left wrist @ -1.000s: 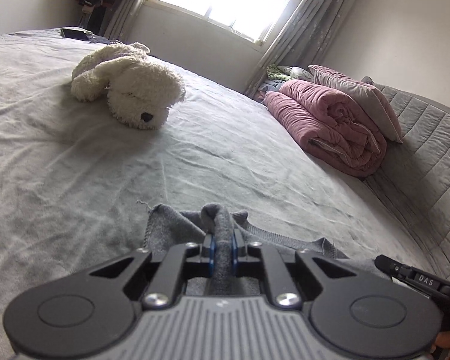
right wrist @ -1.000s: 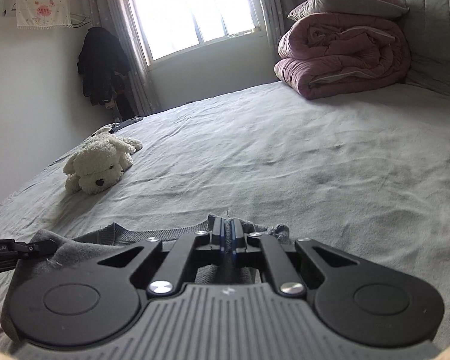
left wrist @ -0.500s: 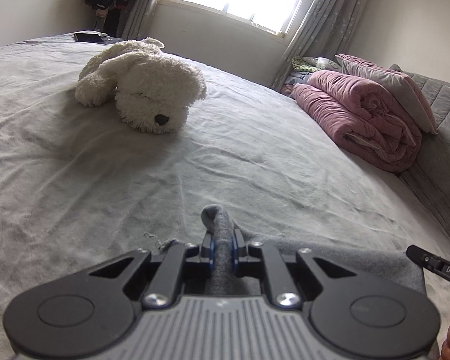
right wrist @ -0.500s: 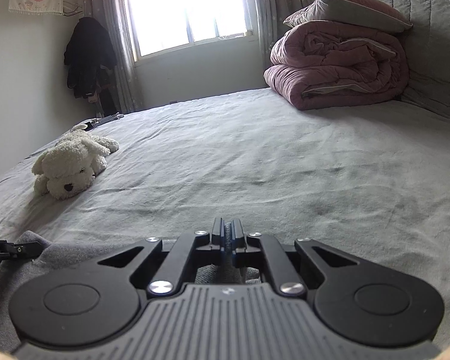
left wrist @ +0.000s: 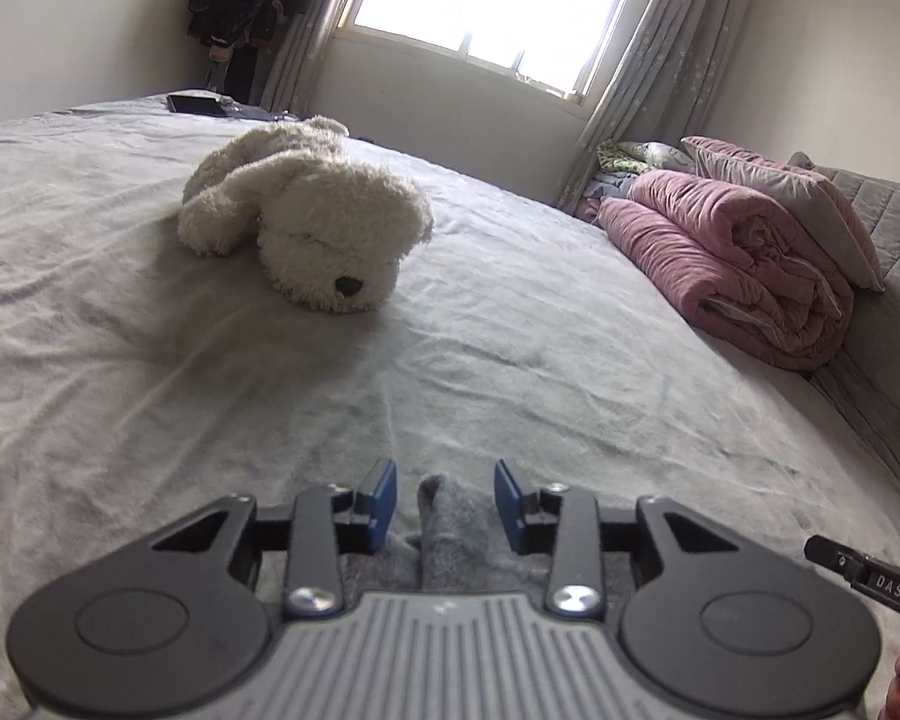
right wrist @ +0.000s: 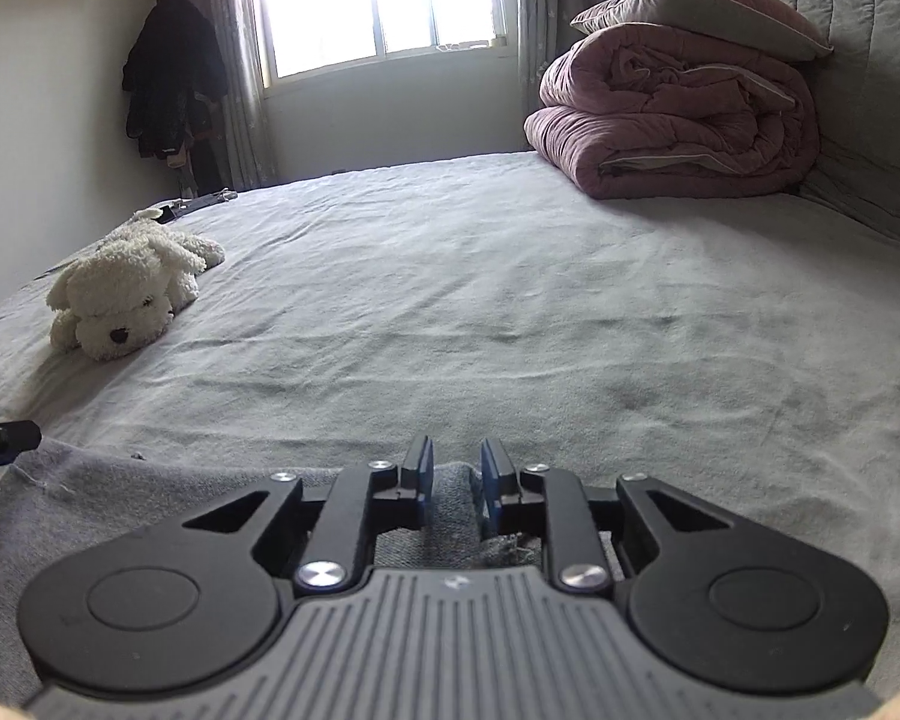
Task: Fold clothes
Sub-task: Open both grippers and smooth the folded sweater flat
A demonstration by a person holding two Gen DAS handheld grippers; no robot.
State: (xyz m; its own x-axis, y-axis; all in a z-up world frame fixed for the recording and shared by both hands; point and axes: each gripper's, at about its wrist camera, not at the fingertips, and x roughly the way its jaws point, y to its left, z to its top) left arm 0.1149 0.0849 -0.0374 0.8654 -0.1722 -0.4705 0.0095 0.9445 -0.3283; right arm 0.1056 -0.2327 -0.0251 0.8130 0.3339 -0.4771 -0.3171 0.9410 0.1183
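Lying on the bed (left wrist: 210, 396), the grey garment (right wrist: 150, 492) was released, left gripper (left wrist: 445, 501) and right gripper (right wrist: 456, 480) both parted, nothing gripped

Both gripper bodies hide most of the grey garment (right wrist: 120, 486), and the picture cuts it off at 8 o'clock.

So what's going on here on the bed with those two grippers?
A person is folding a grey knitted sweater on the grey bedsheet using two handheld grippers. Both the left gripper and the right gripper have just opened, each leaving a pinched ridge of fabric standing between its blue pads. A white plush dog and a folded pink quilt lie farther off.
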